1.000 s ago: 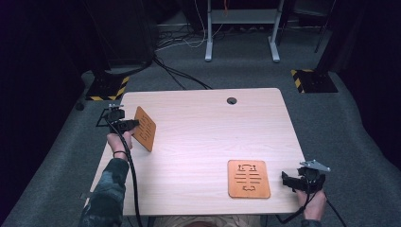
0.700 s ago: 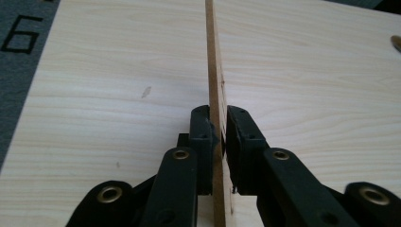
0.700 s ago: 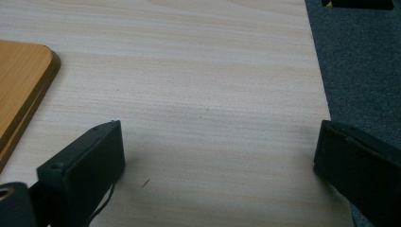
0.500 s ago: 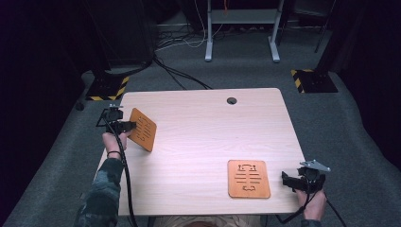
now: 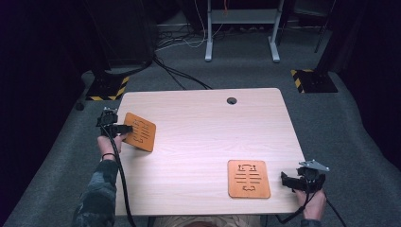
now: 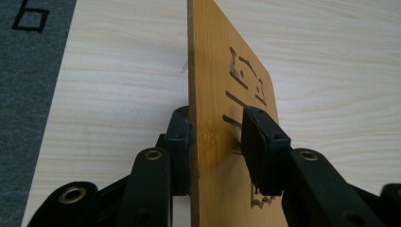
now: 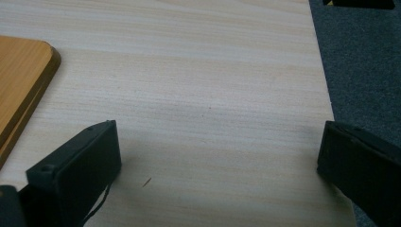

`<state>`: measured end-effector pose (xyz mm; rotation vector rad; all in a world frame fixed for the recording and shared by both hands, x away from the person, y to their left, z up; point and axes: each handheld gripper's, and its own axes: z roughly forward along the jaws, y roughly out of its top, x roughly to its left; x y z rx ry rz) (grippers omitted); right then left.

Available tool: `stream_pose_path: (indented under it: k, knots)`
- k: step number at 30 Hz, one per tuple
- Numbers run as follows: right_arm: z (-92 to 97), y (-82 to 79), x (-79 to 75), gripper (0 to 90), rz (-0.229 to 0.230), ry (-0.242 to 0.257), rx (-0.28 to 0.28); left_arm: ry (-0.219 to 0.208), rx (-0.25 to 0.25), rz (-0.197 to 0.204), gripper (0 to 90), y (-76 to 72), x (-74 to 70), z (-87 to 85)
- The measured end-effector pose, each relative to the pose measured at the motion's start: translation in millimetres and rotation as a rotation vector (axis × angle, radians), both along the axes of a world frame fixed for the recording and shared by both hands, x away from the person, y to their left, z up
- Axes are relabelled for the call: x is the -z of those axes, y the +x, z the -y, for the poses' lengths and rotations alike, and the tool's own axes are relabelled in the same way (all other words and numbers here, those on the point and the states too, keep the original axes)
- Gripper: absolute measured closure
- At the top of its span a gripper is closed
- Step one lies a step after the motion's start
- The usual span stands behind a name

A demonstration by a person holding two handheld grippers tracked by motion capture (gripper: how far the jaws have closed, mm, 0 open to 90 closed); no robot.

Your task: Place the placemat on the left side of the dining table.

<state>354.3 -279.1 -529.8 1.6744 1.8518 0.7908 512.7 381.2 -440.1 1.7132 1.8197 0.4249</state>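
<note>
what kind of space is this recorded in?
Likely a lab or data-collection bay, not a home. A bare table with a cable hole stands on grey carpet, with hazard-striped stand bases and loose floor cables behind it, and dark surroundings.

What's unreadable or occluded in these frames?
- Held board, left gripper view: its bottom runs off the frame edge, and the jaw in front covers part of the cut-out pattern.
- Flat board, right gripper view: cut off by the left edge, no cut-outs in frame.
- Left gripper, high view: too small to judge the grip on the board.
- Right gripper, high view: jaws too dark to separate.
</note>
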Motion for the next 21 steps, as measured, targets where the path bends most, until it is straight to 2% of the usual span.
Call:
stream_pose_path:
  k: [4,7,10,13,14,17,21]
  knots:
    - [-1.5,0.0,-0.1,0.0,-0.003,-0.001,-0.032,0.011,0.006,-0.011,62.8,0.4,1.5,-1.5]
    - [-1.8,0.4,-0.1,0.0,-0.001,-0.002,-0.051,-0.006,-0.008,-0.013,62.2,1.0,3.2,-2.4]
    - [-2.1,0.3,-0.3,0.0,-0.005,-0.002,-0.050,0.001,0.007,-0.022,61.5,1.3,4.4,-5.3]
    - [-2.1,0.3,-0.2,0.0,-0.005,-0.002,-0.048,-0.009,-0.011,-0.021,60.5,2.0,6.7,-4.8]
    - [-2.0,0.5,-0.1,0.0,-0.001,-0.002,-0.049,0.012,0.006,-0.033,59.4,2.4,7.5,-6.3]
    - [-2.1,0.4,-0.1,0.0,-0.003,0.000,-0.040,-0.001,-0.009,-0.035,57.9,2.9,9.8,-7.0]
    - [-1.9,0.3,-0.2,0.0,-0.003,-0.002,-0.036,0.000,0.009,-0.045,56.6,4.1,12.7,-11.0]
